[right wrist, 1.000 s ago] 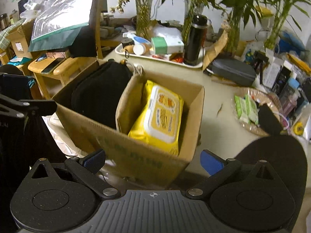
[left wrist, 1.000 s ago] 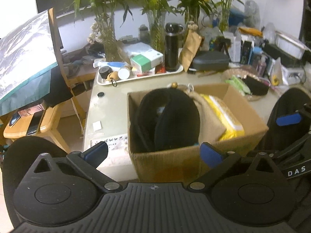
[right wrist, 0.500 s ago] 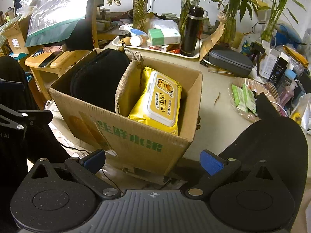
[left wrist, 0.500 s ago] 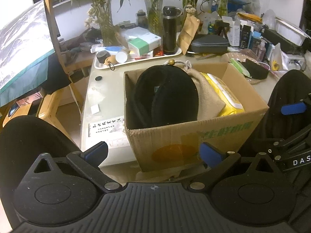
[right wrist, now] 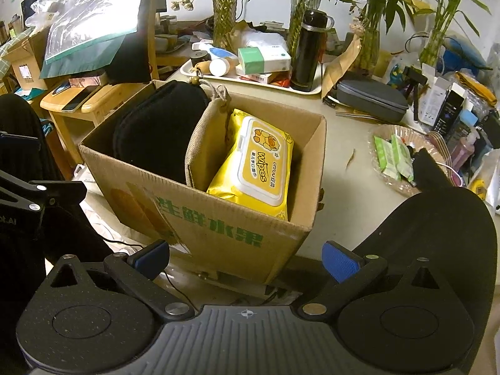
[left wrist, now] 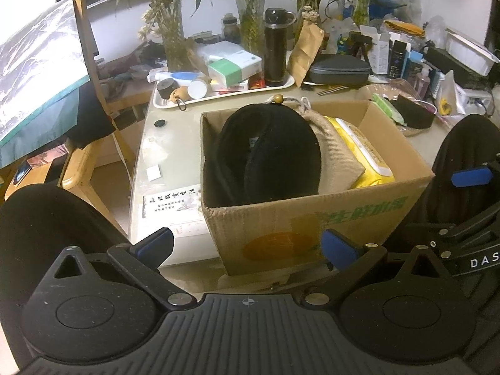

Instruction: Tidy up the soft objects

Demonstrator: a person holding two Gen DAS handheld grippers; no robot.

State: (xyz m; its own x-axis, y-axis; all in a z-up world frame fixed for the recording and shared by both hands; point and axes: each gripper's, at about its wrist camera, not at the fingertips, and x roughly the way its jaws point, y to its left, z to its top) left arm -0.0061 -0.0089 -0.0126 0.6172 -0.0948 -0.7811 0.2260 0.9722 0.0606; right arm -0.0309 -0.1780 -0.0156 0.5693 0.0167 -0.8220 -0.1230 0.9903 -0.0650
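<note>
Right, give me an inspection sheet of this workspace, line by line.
Surface: pale table, crowded at the back.
Job's things: cardboard box holds a black pouch, a beige drawstring bag and a yellow wipes pack, standing side by side.
Clutter: white tray with black flask; grey case; wicker basket.
Grippers: left gripper and right gripper open, empty, short of the box.
Cables: thin black cable beside the box.
Surroundings: plants in vases, wooden stool.
</note>
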